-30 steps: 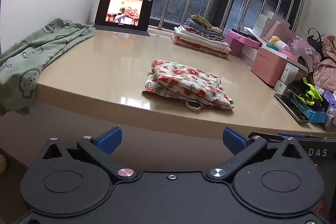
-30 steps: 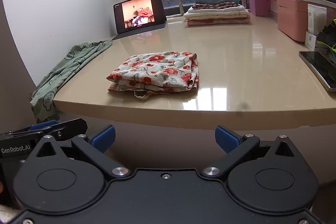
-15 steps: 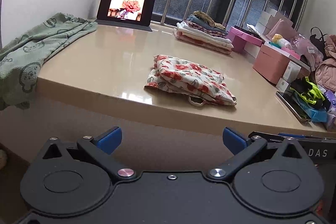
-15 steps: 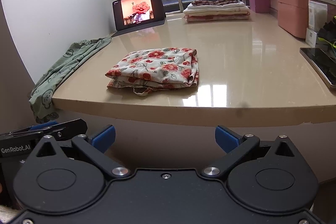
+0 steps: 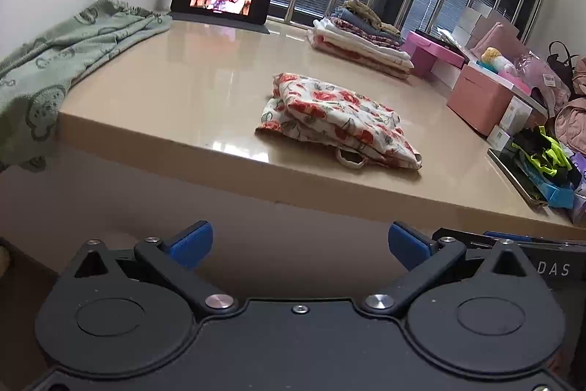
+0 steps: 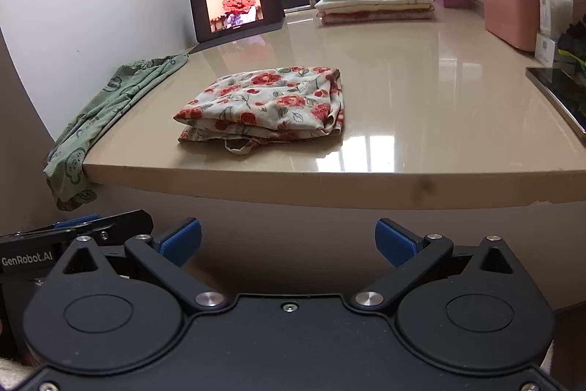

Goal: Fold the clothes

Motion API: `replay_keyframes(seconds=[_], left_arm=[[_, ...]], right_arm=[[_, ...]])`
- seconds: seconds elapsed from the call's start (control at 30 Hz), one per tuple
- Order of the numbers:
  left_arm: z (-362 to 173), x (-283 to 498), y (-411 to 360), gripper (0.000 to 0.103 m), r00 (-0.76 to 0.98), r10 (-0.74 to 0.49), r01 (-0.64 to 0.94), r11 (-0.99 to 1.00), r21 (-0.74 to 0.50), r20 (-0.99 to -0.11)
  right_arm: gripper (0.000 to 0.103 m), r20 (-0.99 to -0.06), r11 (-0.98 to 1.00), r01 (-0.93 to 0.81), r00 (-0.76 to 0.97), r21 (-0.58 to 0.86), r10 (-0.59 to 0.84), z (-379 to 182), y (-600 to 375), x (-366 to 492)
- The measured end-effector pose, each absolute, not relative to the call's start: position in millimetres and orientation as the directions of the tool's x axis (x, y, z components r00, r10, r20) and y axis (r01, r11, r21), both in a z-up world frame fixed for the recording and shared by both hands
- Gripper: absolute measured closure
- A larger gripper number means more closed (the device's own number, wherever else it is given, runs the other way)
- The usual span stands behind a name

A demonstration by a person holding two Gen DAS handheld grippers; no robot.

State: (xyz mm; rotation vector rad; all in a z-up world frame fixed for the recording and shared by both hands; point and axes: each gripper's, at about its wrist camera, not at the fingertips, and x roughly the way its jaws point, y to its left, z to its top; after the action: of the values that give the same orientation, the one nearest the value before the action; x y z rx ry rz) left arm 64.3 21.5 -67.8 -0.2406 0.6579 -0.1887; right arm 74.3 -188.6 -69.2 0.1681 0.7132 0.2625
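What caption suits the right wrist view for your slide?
Open right gripper waits below the table edge, facing a folded floral garment; green cloth hangs off the corner.

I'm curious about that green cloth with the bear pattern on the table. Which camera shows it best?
The left wrist view: the green cloth spreads wide there, bear prints clear, draping over the table edge. The right wrist view shows it only as a narrow strip along the wall, hanging off the corner.

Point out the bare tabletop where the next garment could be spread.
Widest bare patch: between the floral bundle, the folded stack and the pink box. A narrower one lies between the green cloth, the tablet and the bundle. The right edge, around the tray, is crowded.
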Motion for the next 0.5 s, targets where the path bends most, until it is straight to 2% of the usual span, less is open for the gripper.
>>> replay_keyframes(seconds=[0.3, 0.5], left_arm=[[-73.5, 75.5, 20.2, 0.0, 0.754, -0.27, 0.108, 0.95, -0.294, -0.599], [-63.1, 90.5, 19.0, 0.0, 0.768, -0.294, 0.155, 0.948, -0.28, -0.57]], right_arm=[[0.001, -0.628, 0.954, -0.174, 0.721, 0.243, 0.292, -76.1, -187.8, 84.4], [0.001, -0.606, 0.954, -0.162, 0.742, 0.252, 0.286, -72.6, -194.7, 96.6]])
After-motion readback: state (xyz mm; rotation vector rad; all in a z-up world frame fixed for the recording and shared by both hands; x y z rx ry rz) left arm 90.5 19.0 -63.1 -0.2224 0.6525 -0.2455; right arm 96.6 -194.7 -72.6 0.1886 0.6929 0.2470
